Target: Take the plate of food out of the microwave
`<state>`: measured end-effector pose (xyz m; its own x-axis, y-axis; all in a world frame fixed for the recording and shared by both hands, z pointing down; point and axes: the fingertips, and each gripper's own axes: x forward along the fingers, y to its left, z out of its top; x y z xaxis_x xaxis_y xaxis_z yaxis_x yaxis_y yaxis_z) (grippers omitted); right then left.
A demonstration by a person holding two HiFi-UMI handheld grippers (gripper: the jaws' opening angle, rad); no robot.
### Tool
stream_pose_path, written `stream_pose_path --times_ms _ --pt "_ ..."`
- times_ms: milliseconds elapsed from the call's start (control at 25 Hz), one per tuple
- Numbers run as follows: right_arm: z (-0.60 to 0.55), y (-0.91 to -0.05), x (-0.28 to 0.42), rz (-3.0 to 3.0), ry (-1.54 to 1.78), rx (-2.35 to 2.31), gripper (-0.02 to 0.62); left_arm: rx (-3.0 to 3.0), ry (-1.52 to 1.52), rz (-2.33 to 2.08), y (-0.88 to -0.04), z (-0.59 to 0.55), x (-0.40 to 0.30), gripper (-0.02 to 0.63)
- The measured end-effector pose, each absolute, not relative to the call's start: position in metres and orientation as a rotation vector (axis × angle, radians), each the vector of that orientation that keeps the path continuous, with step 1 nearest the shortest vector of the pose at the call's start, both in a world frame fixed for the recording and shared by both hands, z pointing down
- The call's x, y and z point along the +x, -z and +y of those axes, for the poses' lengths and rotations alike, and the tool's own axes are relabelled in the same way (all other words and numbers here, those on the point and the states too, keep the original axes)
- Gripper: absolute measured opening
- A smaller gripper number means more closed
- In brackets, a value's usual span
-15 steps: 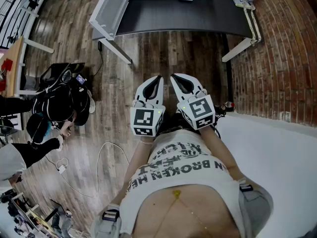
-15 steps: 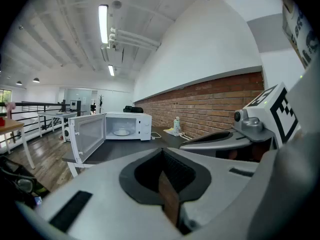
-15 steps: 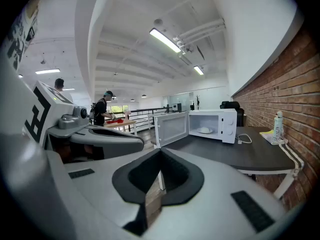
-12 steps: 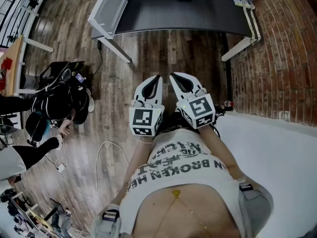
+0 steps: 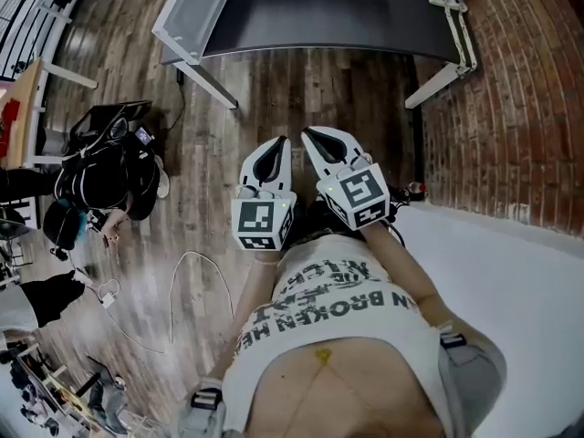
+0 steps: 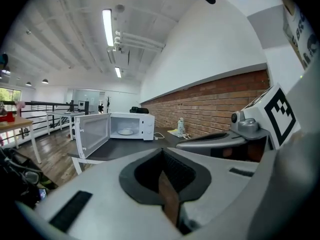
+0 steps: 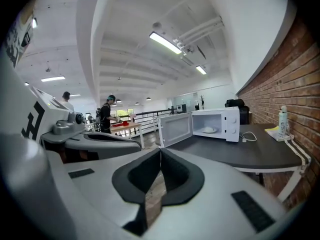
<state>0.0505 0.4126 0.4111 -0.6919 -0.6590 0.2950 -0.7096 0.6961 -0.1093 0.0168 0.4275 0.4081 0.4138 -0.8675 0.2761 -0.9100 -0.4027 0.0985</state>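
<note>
The white microwave stands on a dark table ahead of me, its door swung wide open to the left. Inside it a white plate with food rests on the floor of the oven; the plate also shows in the right gripper view. My left gripper and right gripper are held side by side in front of my body, well short of the table. Both point toward the microwave with jaws shut and nothing between them.
Wooden floor lies between me and the table's white legs. A black bag and a white cable lie on the floor at left, near a person's arm. A brick wall runs along the right. A bottle stands on the table's right end.
The table and microwave have slid up and slightly left in the head view. Both grippers stay shut, side by side.
</note>
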Motion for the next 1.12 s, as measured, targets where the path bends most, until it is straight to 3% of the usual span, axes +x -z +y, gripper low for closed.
stream_pose_path --times_ms 440,1120 --pt "0.39 -0.416 0.048 -2.684 -0.352 1.062 0.009 2.385 -0.229 -1.577 -0.414 0.405 0.009 0.008" --pt "0.277 -0.417 0.018 -2.676 -0.341 1.19 0.009 2.491 -0.163 -1.37 -0.414 0.282 -0.01 0.008"
